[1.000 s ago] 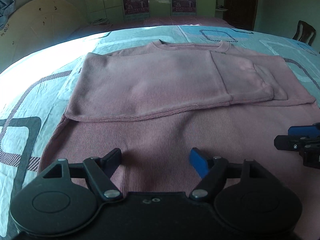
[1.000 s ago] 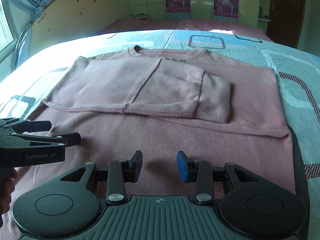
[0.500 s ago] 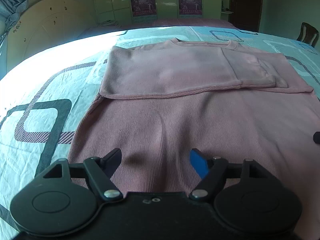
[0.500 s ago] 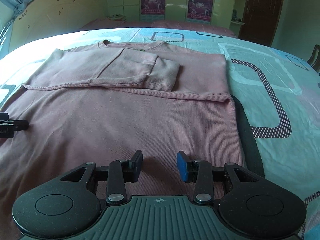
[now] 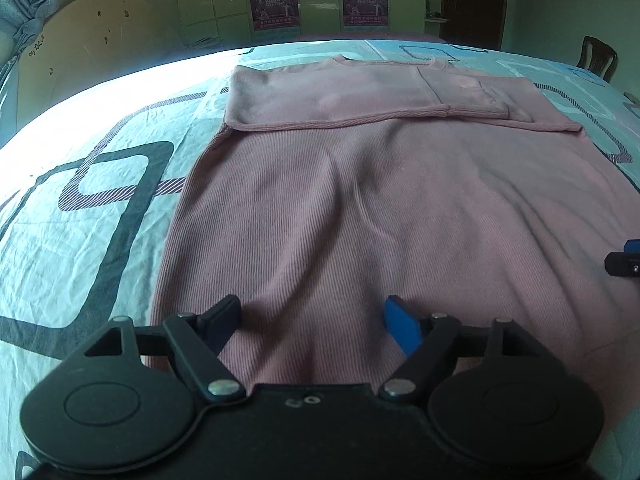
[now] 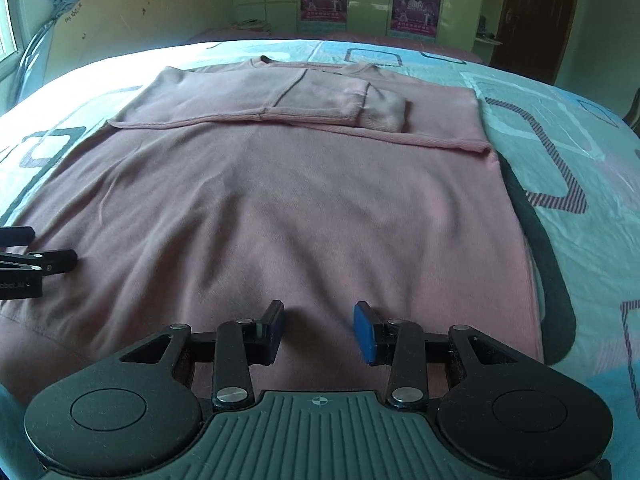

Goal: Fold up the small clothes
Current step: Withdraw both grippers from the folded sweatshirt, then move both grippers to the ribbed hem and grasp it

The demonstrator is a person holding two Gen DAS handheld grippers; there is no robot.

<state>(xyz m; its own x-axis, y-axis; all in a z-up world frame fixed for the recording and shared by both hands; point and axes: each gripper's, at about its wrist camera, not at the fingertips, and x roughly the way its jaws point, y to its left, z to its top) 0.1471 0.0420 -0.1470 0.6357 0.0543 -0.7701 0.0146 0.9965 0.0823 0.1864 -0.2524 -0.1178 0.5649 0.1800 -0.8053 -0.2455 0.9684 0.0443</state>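
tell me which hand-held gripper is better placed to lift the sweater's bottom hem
Neither clearly: left hand-held gripper and right hand-held gripper both sit open over the pink sweater near its hem, left nearer its left edge.

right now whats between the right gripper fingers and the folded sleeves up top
Only the pink sweater's own body: a bare, lightly wrinkled stretch runs from the open right gripper up to the folded sleeves. Nothing else lies on it, as the right wrist view shows.

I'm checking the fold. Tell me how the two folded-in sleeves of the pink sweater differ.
The left sleeve lies on top, stretched flat across the chest. The right sleeve lies beneath it, mostly covered. The left sleeve's cuff is doubled back on itself; the right sleeve's end is hidden. Both are the same pink knit as the sweater and run crosswise below the collar.
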